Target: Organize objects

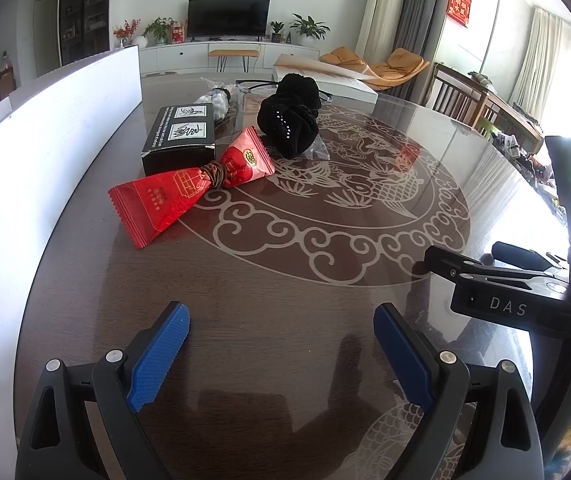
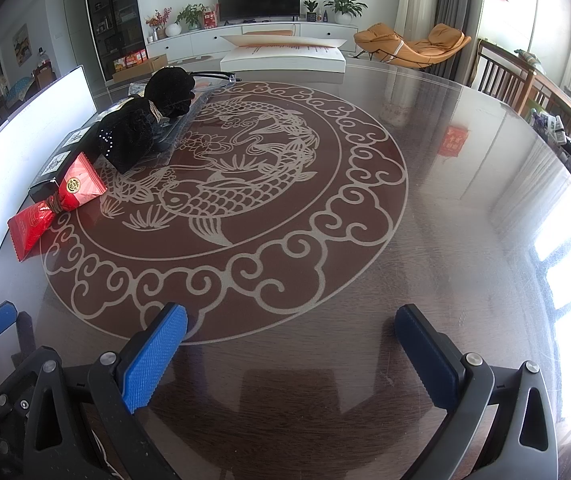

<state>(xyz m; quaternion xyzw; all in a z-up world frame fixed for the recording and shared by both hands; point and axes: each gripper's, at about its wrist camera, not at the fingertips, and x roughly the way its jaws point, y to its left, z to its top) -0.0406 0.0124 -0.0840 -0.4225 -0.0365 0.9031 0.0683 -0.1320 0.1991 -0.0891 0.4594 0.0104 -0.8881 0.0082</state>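
Note:
A red snack packet (image 1: 189, 190) tied at its middle with a brown band lies on the dark round table (image 1: 285, 280), left of centre. Behind it sits a black box (image 1: 179, 140) with white labels, then a black fuzzy bundle (image 1: 291, 120) on clear plastic, and a small bag of white pieces (image 1: 217, 100). My left gripper (image 1: 281, 328) is open over bare table, well short of the packet. From the right wrist view, the packet (image 2: 55, 208), the box (image 2: 59, 160) and the bundle (image 2: 145, 124) lie far left. My right gripper (image 2: 291, 334) is open and empty.
A white board (image 1: 45, 152) stands along the table's left edge. A flat white box (image 2: 281, 56) lies at the far edge, with eyeglasses (image 2: 213, 77) near it. The right gripper's black body (image 1: 505, 292) shows at right in the left wrist view. Chairs stand beyond the table at right.

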